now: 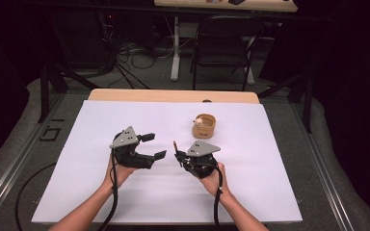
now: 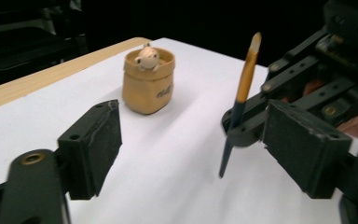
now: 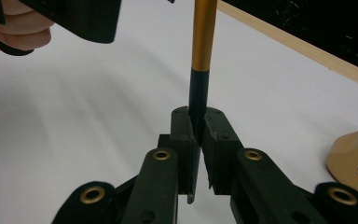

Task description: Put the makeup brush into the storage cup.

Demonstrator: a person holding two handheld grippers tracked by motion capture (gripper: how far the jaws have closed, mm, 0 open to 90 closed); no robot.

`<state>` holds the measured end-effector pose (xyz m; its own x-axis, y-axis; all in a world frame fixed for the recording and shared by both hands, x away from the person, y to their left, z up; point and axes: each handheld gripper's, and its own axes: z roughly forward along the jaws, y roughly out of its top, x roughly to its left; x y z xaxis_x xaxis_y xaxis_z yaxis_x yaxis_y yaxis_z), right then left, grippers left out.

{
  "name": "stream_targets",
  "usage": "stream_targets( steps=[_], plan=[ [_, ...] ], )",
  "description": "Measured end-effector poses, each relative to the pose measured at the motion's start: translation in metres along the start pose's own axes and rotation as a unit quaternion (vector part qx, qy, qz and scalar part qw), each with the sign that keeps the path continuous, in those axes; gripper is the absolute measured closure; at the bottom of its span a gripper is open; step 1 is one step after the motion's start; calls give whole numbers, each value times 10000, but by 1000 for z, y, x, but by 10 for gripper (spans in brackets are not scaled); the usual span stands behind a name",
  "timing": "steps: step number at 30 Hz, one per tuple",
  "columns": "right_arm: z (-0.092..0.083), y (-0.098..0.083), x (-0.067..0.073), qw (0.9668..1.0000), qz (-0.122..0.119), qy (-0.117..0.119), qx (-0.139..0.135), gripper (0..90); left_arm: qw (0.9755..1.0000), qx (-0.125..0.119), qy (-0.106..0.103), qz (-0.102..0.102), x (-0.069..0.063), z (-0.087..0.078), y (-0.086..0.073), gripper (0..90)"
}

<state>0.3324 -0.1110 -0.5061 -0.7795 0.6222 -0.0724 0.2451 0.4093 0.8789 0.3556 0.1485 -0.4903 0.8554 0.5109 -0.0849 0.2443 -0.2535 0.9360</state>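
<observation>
Item 1, right claw [image 3: 198, 140]: I have it clamped tight on the dark lower shaft of a paintbrush [image 2: 240, 95]. The brush stands roughly upright, orange handle above the jaws, dark tip poking out below them, clear of the worktop [image 1: 125, 202].

Item 2, left claw [image 1: 152, 146]: jaws spread wide, nothing between them. It faces the brush from just beside it, not touching.

Item 3, tan holder cup [image 1: 204, 126]: stands upright toward the far side of the white sheet, beyond the right claw, with a small figure perched at its rim. Its opening looks free.

Step in hand, as I judge it: either passing the brush across to the left claw or carrying it to the cup. Which one, I cannot tell.

Handling notes:
- If passing, I would bring the left jaws around the orange handle above my present grip, square to the shaft, and close fully before the right lets go.
- If carrying, I would keep the brush vertical, centre it over the cup mouth away from the figure, then lower it.
- The cup looks light; a sideways nudge could tip it.
</observation>
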Motion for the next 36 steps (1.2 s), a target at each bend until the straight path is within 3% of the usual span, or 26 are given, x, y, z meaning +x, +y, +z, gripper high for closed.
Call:
stream_targets(
  steps=[2, 6, 13, 18, 36],
  plan=[
    [-1, 0, -1, 10000, -5, 3, -2, 833, 10000, 48, 20, -2, 1, -1, -1, 155],
    [-6, -1, -6, 10000, 31, -84, -24, 833, 9991, 300, 288, 6, 6, -4, -10, 98],
    [-14, 0, -14, 9998, 85, -159, -95, 833, 9978, 344, 566, -74, 14, -9, -17, 43],
    [-23, 0, -22, 9995, 144, -259, -141, 833, 9970, 404, 640, -132, 20, -13, -23, 2],
    [-43, -3, -41, 9981, 279, -504, -239, 832, 9942, 708, 787, -169, 28, -26, -40, 2]
  ],
)
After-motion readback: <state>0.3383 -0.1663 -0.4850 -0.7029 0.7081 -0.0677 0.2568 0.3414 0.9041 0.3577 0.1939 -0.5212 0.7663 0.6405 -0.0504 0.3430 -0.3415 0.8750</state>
